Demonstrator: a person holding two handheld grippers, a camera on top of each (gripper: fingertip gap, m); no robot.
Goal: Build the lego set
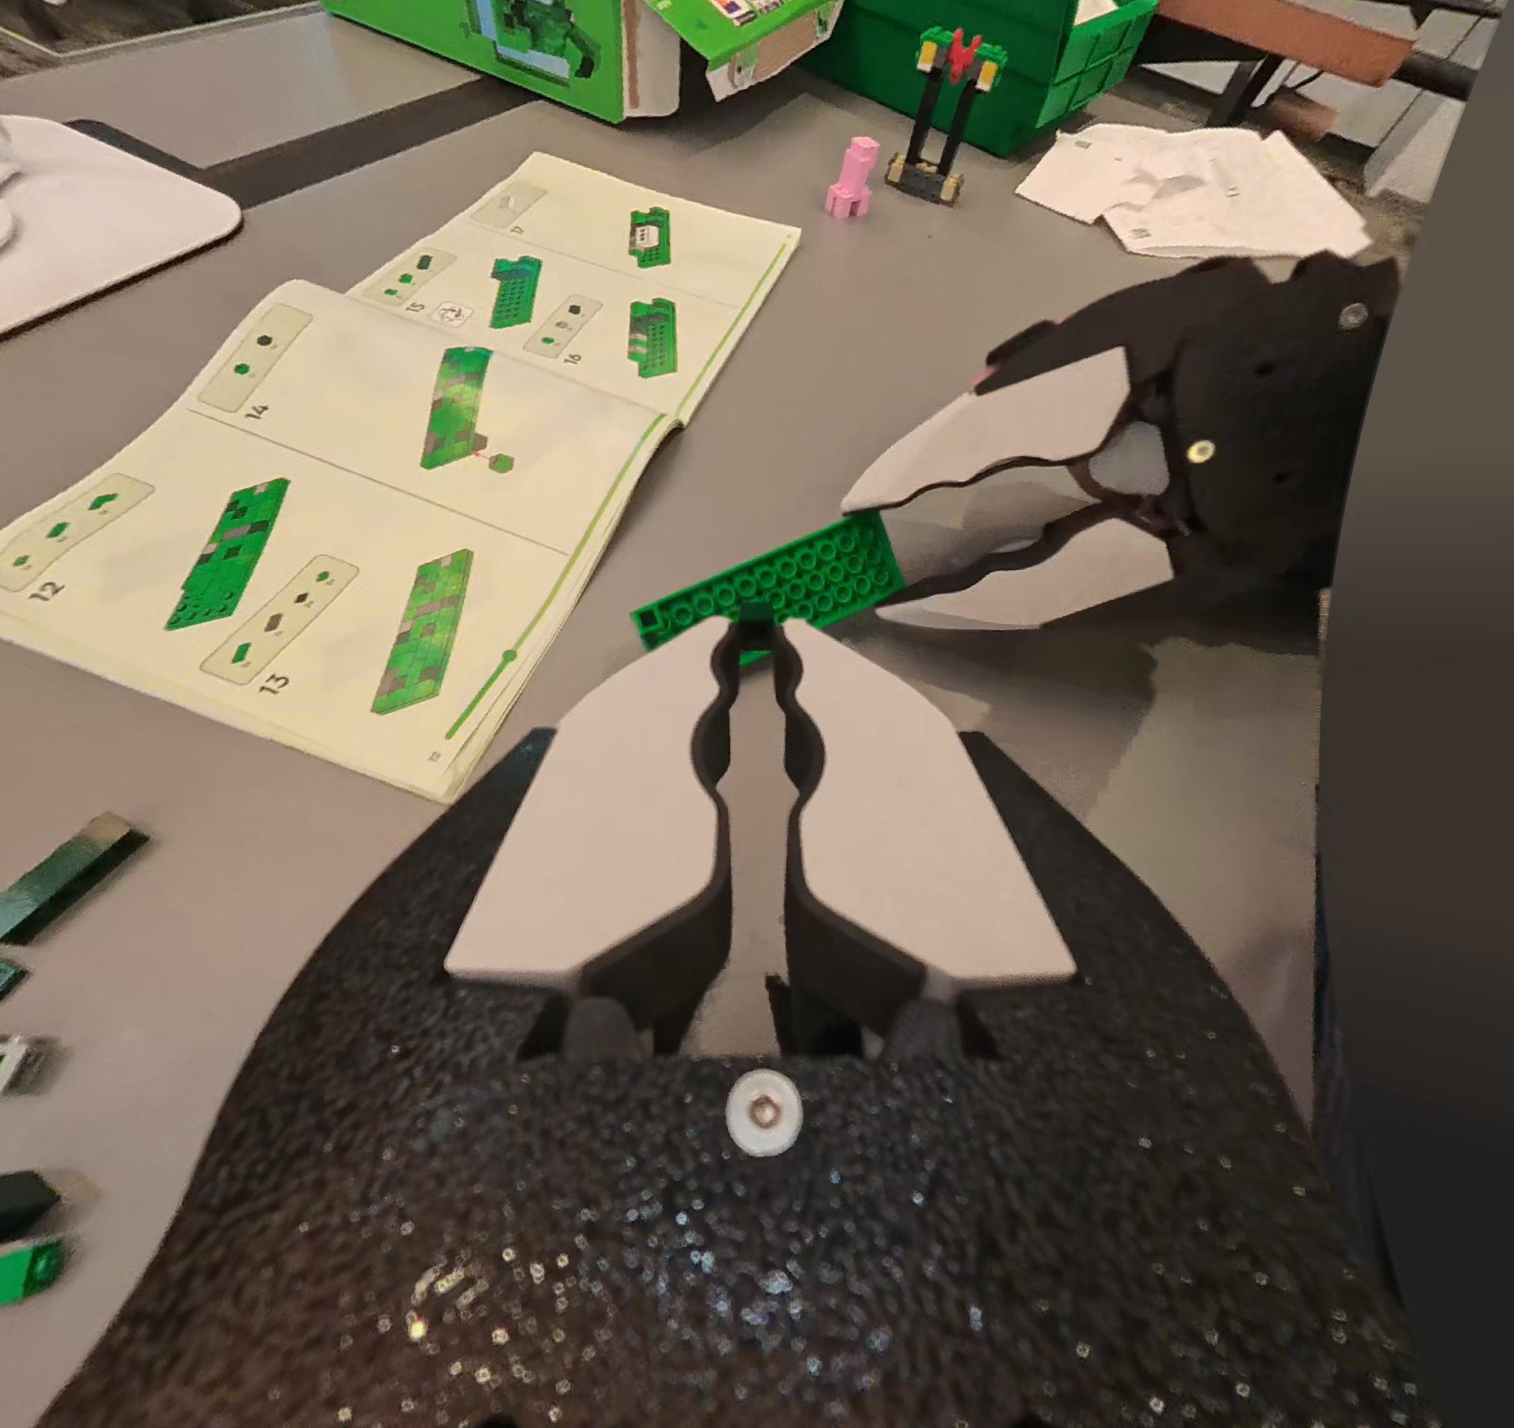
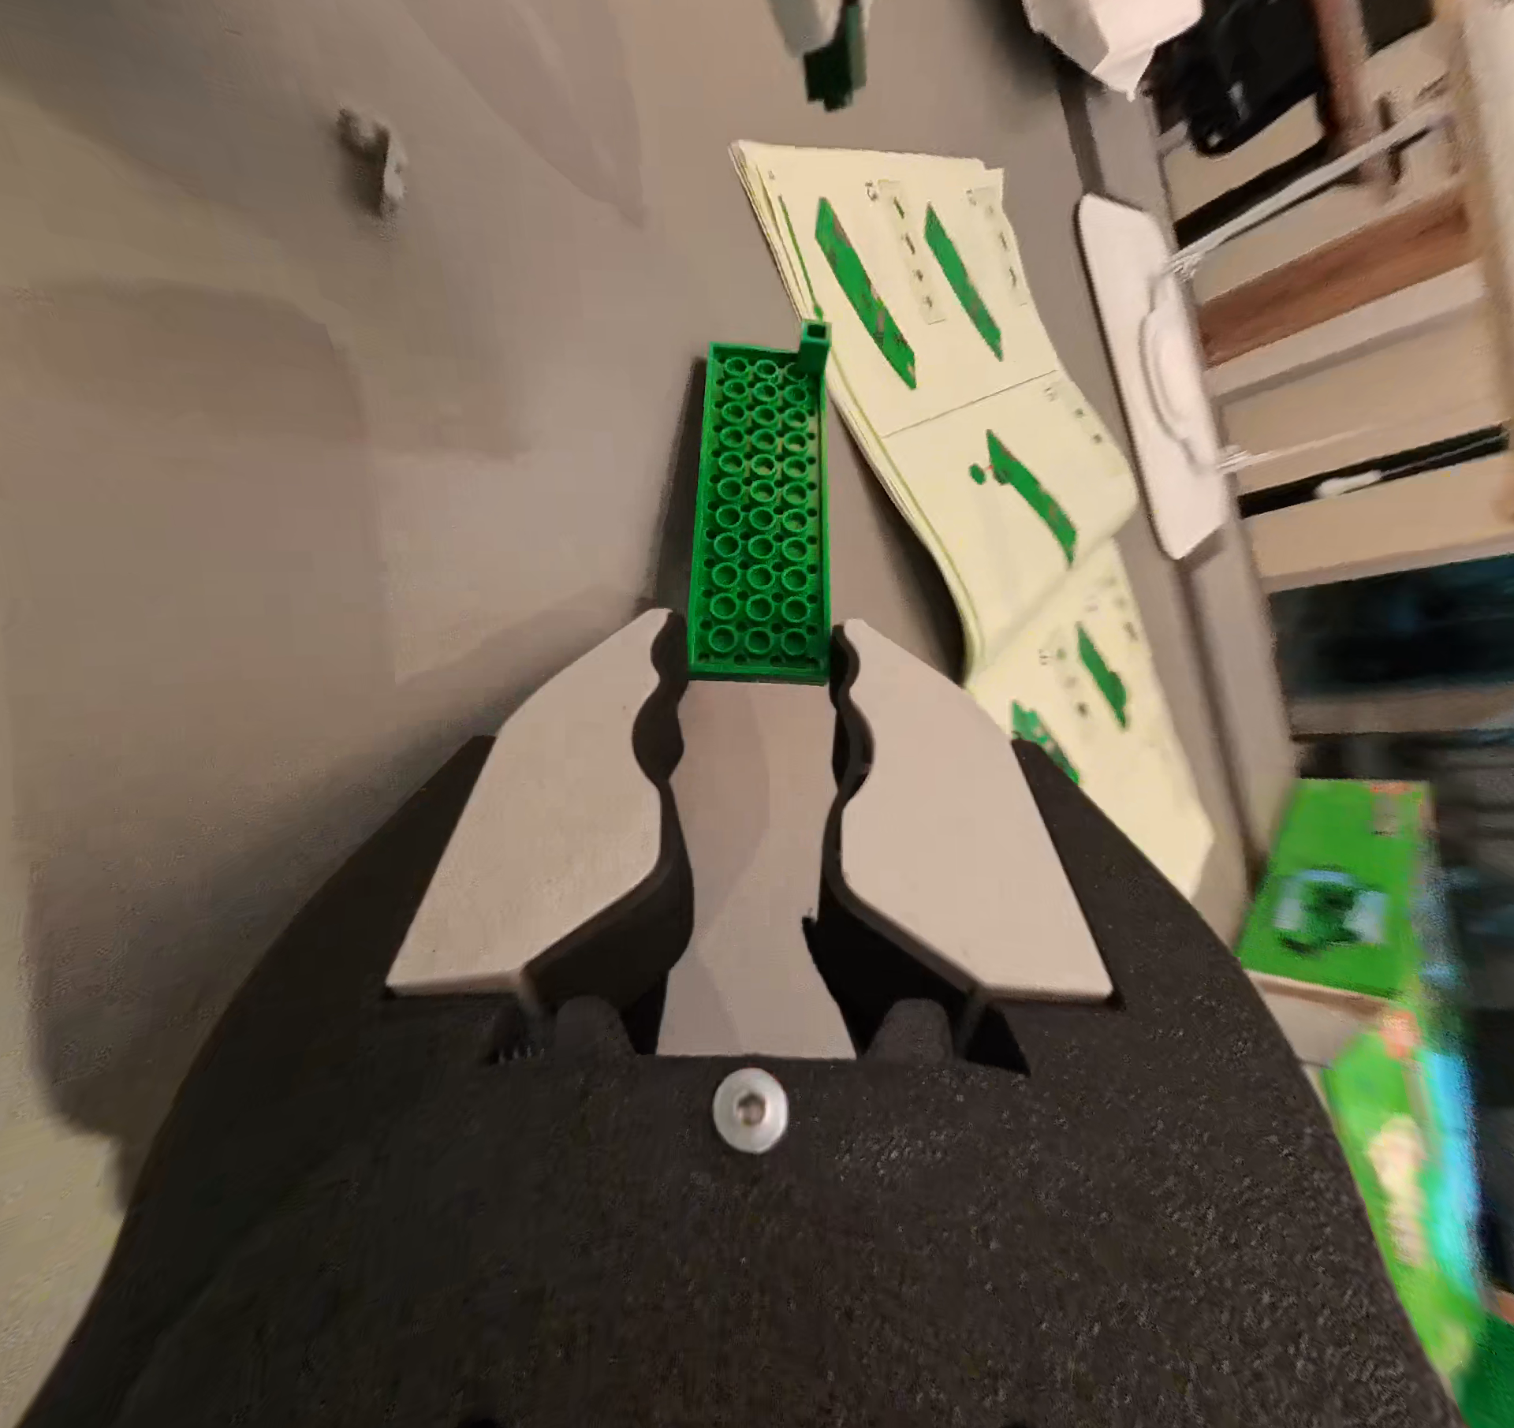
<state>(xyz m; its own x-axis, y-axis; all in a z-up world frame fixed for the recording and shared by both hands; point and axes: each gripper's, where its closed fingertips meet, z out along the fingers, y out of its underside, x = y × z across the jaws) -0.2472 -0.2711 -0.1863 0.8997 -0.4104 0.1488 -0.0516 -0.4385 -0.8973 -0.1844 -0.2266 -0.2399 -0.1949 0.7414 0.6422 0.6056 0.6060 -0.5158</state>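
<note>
My right gripper [image 2: 758,643] is shut on the near end of a long green Lego plate [image 2: 762,512], with its underside of round tubes facing the camera. A small green brick [image 2: 813,344] sits at the plate's far corner. In the left wrist view the right gripper [image 1: 877,561] holds the plate [image 1: 778,578] just above the grey table. My left gripper [image 1: 755,631] is shut on a small dark green brick [image 1: 755,617], its tips right at the plate's long edge. The left gripper also shows in the right wrist view [image 2: 831,53], with the brick [image 2: 836,74] in it.
An open instruction booklet [image 1: 393,487] lies left of the plate. Behind it are a green set box [image 1: 573,4], a green bin [image 1: 1024,12], a pink figure [image 1: 852,180], a small black and green build [image 1: 942,119] and white paper bags [image 1: 1188,184]. Loose dark and green pieces [image 1: 65,881] lie at the left edge. Left tips to right tips: about 10 cm.
</note>
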